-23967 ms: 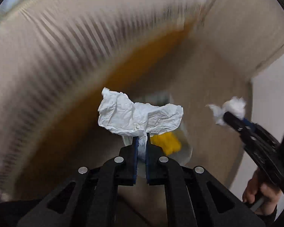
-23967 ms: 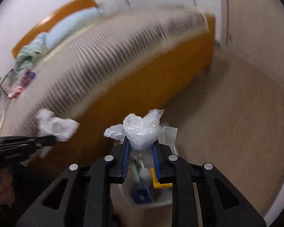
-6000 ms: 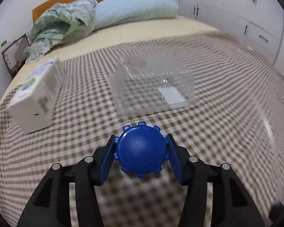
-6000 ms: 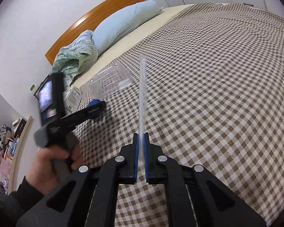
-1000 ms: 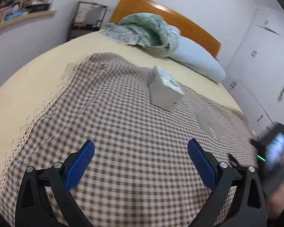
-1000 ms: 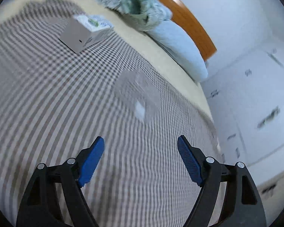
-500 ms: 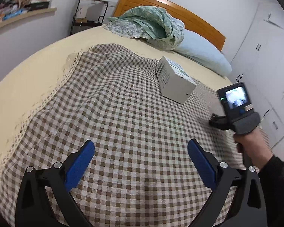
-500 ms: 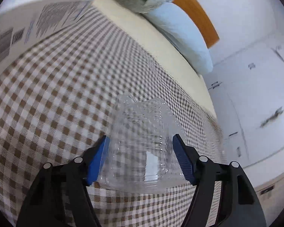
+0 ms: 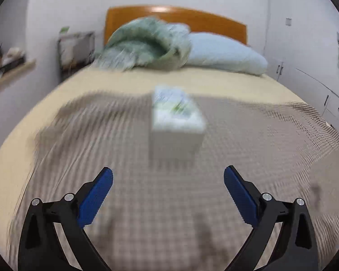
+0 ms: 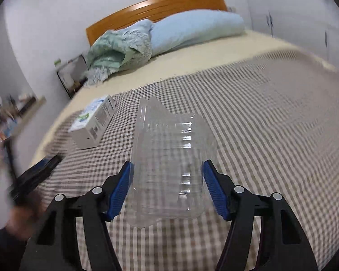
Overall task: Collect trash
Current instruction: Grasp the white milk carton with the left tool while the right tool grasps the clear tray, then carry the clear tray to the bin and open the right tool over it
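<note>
My right gripper [image 10: 168, 169] grasps the clear tray [image 10: 169, 162]; my left gripper [image 9: 168, 176] is released, the box [image 9: 176, 124] at 12 o'clock.

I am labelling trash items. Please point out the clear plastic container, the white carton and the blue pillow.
clear plastic container [image 10: 169, 169], right wrist view, its ribbed middle wall.
white carton [image 10: 95, 124], right wrist view, its long printed side.
blue pillow [image 10: 196, 29], right wrist view, its middle.
</note>
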`<act>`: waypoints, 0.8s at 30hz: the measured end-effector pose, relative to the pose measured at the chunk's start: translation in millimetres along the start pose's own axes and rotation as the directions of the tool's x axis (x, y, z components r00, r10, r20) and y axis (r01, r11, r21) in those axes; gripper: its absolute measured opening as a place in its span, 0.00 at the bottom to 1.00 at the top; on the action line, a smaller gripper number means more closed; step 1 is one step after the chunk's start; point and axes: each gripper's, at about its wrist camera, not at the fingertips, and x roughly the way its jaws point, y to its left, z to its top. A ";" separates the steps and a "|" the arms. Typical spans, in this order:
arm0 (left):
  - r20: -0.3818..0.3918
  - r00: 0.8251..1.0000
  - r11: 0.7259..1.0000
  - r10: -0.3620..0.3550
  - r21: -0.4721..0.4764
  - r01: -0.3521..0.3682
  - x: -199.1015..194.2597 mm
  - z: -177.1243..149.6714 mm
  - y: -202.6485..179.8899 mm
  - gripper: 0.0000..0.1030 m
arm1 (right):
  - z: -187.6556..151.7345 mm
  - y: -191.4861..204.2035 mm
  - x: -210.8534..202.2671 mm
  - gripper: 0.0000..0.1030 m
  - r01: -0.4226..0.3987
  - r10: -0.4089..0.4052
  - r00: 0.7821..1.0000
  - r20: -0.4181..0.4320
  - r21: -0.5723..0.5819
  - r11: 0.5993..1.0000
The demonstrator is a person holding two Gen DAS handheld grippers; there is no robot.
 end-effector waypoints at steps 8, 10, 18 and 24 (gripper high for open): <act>-0.094 0.979 0.983 0.181 0.042 -0.178 89.2 29.7 -36.4 0.71 | -22.5 -10.6 -14.7 0.60 -0.010 0.008 0.999 -0.031 -0.061 0.998; -0.097 0.980 0.985 0.171 0.025 -0.169 81.5 27.7 -34.5 0.68 | -28.3 -20.7 -20.4 0.60 -0.010 0.009 1.000 -0.030 -0.035 0.999; -0.089 0.994 0.998 0.068 -0.009 -0.069 -46.8 5.6 -24.9 0.68 | -58.2 -30.7 -63.4 0.59 -0.008 0.010 0.999 -0.034 0.053 0.999; -0.028 0.999 1.000 -0.018 0.021 0.019 -187.7 -11.9 -29.6 0.67 | -90.8 -27.2 -146.2 0.58 -0.012 0.012 1.000 -0.001 0.079 0.997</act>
